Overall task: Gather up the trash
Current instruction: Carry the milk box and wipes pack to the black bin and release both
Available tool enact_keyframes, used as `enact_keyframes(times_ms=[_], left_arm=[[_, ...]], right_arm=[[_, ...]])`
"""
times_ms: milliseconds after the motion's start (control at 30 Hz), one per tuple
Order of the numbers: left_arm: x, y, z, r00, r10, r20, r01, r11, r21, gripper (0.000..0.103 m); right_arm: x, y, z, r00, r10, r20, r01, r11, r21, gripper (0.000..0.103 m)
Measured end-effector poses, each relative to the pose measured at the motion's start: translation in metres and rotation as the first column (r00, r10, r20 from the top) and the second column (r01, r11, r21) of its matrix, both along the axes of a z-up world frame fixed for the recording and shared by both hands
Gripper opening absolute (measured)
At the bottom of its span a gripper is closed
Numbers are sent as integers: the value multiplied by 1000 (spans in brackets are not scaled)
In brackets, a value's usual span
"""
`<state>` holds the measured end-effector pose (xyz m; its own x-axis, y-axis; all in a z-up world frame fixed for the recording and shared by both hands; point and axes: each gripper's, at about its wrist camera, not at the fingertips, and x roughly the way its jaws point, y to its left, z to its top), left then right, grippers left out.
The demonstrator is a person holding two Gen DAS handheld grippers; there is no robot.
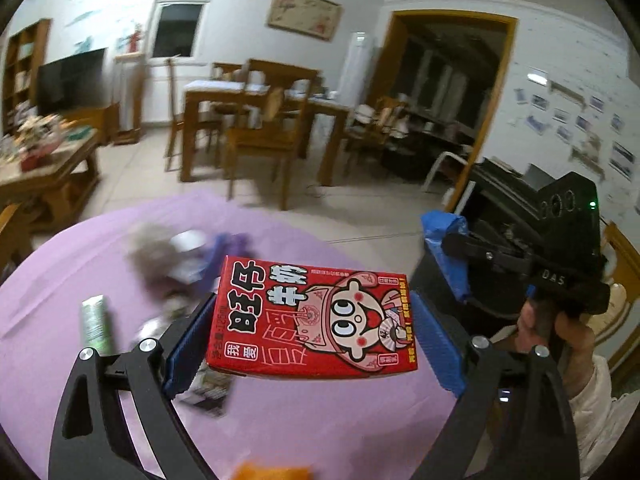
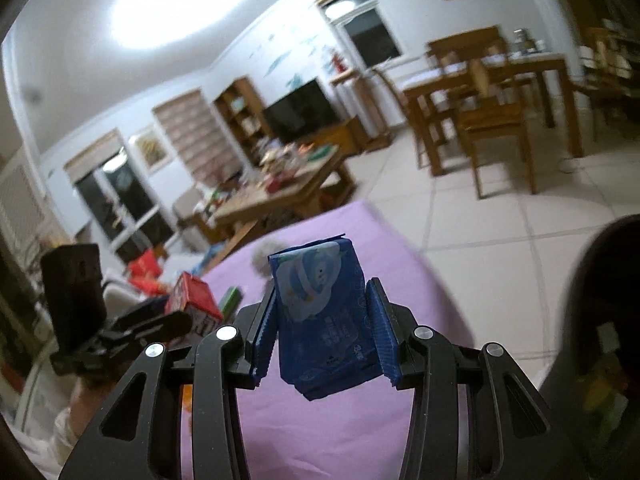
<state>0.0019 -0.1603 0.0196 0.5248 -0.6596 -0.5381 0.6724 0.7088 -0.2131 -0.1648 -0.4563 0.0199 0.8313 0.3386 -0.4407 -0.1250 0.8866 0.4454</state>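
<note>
Left tool (image 1: 312, 336) and right tool (image 2: 324, 328) each clamp something, raised.

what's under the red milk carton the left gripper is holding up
Below the red carton, clamped in the left gripper, lies purple tablecloth and a blurred printed packet, partly covered by the carton.

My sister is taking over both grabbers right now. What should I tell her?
Left gripper: shut on the red milk carton, held above the purple table.
Right gripper: shut on the blue packet, also lifted off the table.
On the table: a green packet, a blurry grey and silver wrapper pile, something orange at the near edge.
A dark bin-like shape sits at the right, too blurred to be sure.
Done: two pieces picked up. Left: drop both, then collect the rest.
</note>
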Motion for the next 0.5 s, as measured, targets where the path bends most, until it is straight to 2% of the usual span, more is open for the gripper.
enact_keyframes(times_ms=[300, 500], left_arm=[[-24, -107, -2, 983, -180, 38, 182, 982, -42, 91], [-41, -172, -8, 958, -281, 61, 283, 959, -29, 91]], right_arm=[[-72, -93, 6, 981, -187, 42, 185, 982, 44, 43], [-118, -141, 7, 938, -338, 79, 335, 941, 38, 43]])
